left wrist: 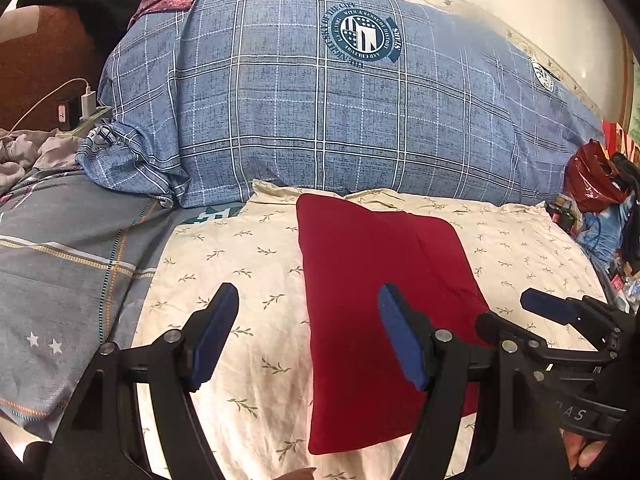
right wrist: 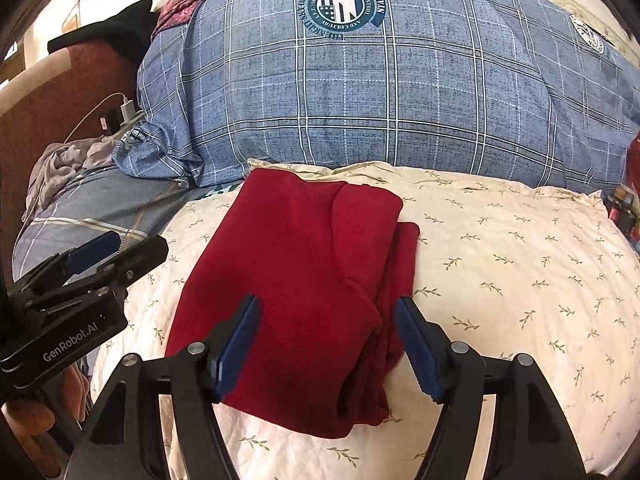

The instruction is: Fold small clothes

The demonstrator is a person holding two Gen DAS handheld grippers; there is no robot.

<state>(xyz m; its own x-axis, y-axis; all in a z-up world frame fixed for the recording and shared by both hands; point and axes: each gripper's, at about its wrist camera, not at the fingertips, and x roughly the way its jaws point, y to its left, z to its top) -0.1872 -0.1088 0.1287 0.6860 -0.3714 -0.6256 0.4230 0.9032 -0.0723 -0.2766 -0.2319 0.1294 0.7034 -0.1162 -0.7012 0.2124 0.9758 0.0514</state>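
A dark red garment (left wrist: 368, 304) lies folded in a long rectangle on a cream leaf-print pillow (left wrist: 240, 280). In the right wrist view the red garment (right wrist: 296, 280) shows layered folds along its right side. My left gripper (left wrist: 308, 332) is open and empty, above the garment's left edge. My right gripper (right wrist: 326, 340) is open and empty, its jaws straddling the garment's near end from above. The right gripper also shows in the left wrist view (left wrist: 516, 312), and the left gripper in the right wrist view (right wrist: 116, 248).
A blue plaid duvet (left wrist: 320, 112) is piled behind the pillow (right wrist: 500, 264). A grey patterned sheet (left wrist: 60, 264) lies left. A charger and cable (left wrist: 86, 100) sit on the brown headboard. A red plastic bag (left wrist: 592, 176) and clutter are at the right edge.
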